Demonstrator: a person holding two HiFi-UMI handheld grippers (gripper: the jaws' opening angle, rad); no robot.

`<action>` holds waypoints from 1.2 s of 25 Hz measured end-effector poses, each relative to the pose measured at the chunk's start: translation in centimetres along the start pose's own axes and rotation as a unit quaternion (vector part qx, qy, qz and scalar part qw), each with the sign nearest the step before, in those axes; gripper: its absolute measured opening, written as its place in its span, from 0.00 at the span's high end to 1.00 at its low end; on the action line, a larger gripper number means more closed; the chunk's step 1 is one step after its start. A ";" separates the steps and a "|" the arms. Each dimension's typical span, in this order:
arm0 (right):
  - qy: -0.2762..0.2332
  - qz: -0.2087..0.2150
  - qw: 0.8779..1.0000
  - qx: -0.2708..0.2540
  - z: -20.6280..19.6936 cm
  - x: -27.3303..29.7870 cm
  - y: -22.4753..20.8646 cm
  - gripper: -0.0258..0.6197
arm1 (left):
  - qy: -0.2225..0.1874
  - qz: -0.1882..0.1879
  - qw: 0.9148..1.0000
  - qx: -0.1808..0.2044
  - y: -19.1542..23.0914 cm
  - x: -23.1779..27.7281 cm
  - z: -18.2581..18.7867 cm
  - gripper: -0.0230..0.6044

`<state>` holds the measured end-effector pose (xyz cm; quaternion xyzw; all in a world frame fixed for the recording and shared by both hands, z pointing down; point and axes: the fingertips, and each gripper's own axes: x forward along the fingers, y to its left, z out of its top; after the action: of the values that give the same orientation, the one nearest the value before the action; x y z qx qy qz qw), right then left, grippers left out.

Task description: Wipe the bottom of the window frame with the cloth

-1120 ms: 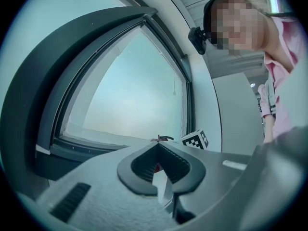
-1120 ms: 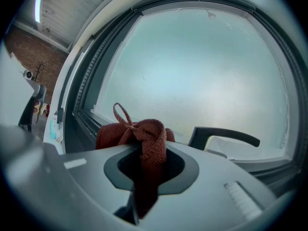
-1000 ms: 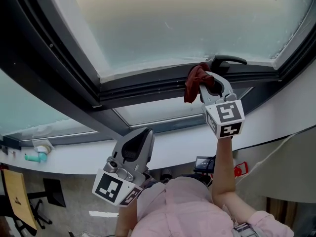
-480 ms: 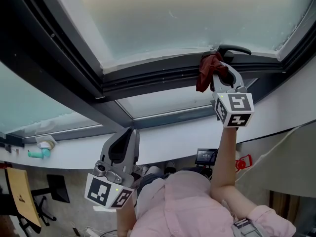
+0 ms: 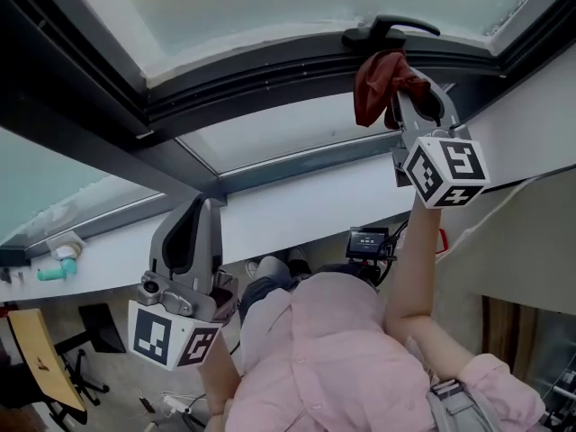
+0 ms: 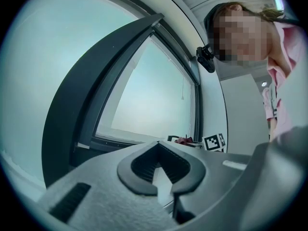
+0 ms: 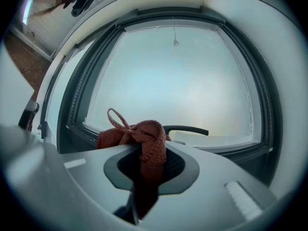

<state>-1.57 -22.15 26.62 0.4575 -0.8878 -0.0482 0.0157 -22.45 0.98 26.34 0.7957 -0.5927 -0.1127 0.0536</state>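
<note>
My right gripper [image 5: 407,88] is raised to the window and is shut on a dark red knitted cloth [image 5: 382,81], which bunches over its jaws. In the right gripper view the cloth [image 7: 139,136] hangs out of the closed jaws, just in front of the dark bottom window frame [image 7: 226,149] and its black handle [image 7: 185,129]. The frame's bottom rail [image 5: 261,75] runs left from the cloth. My left gripper [image 5: 191,228] hangs low beside the person's body, away from the window, shut with nothing in it. The left gripper view looks along the glass and shows its jaws [image 6: 161,170] closed.
A black window handle [image 5: 389,31] sits just above the cloth. A thick dark mullion [image 5: 99,124] slants across the left. A white sill [image 5: 306,210] runs below the frame, with a teal object [image 5: 56,271] at its far left. A wooden chair [image 5: 36,358] stands on the floor.
The right gripper with the cloth has moved up and to the right along the bottom frame, toward the handle. The left gripper has dropped lower and to the left.
</note>
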 end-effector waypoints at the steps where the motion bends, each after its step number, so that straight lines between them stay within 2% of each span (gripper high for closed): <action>1: 0.001 -0.004 1.000 0.001 0.1 -0.8 -0.2 0.86 | 0.001 -0.002 1.000 0.000 -0.2 0.0 -0.1 0.96; 5: -0.006 -0.008 1.000 -0.002 0.7 -3.7 0.2 0.86 | 0.003 -0.016 1.000 0.003 -1.1 0.1 -0.3 0.96; 13: -0.013 0.012 0.999 -0.034 1.1 -5.1 5.3 0.86 | 0.005 -0.032 0.999 0.003 -1.5 -1.0 -0.8 0.96; 16: -0.024 0.041 0.998 -0.034 1.6 -4.1 9.3 0.86 | 0.009 -0.030 0.999 0.001 -1.0 -2.1 -0.8 0.96; 22: -0.015 0.123 0.992 -0.034 2.3 -0.6 20.0 0.86 | 0.014 -0.015 1.000 0.001 0.9 -4.7 1.1 0.96; 26: -0.023 0.167 0.984 -0.060 2.7 1.9 26.7 0.86 | 0.015 -0.007 1.000 -0.001 2.3 -6.4 1.6 0.96; 30: -0.013 0.191 0.980 -0.057 2.5 4.5 31.6 0.86 | 0.015 0.003 1.000 -0.002 3.9 -7.8 2.1 0.96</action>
<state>-29.99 -7.41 27.23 0.2769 -0.9548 -0.1007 0.0387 -28.74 7.40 26.06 0.7956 -0.5938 -0.1015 0.0643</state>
